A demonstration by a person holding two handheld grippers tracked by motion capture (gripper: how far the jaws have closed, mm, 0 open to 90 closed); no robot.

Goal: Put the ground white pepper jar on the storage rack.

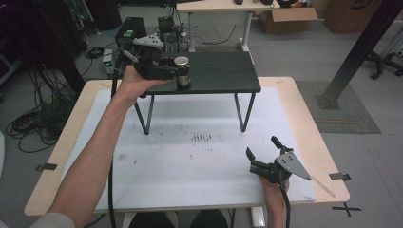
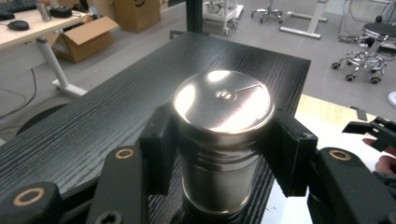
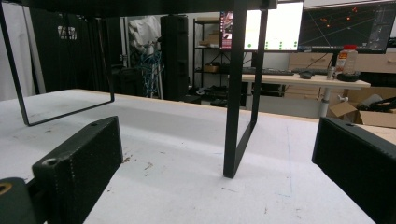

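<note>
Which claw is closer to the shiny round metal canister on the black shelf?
Left. The left claw is clamped around the shiny metal canister; the right claw sits open, low on the white tabletop.

The metal canister (image 1: 182, 71) stands on the raised shelf's (image 1: 223, 76) front left edge.

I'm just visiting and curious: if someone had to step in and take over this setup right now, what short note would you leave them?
Left gripper: shut on the metal canister, pads on both sides of its body; the canister stands upright on the small black shelf, near its front left edge.
Right gripper: open, holding nothing, low over the white table mat at the near right, facing the shelf's legs.
Done: the canister is gripped.
Left: I cannot tell whether it is being set down or picked up. Judge that before releasing or lifting; the right gripper is free to help.
</note>
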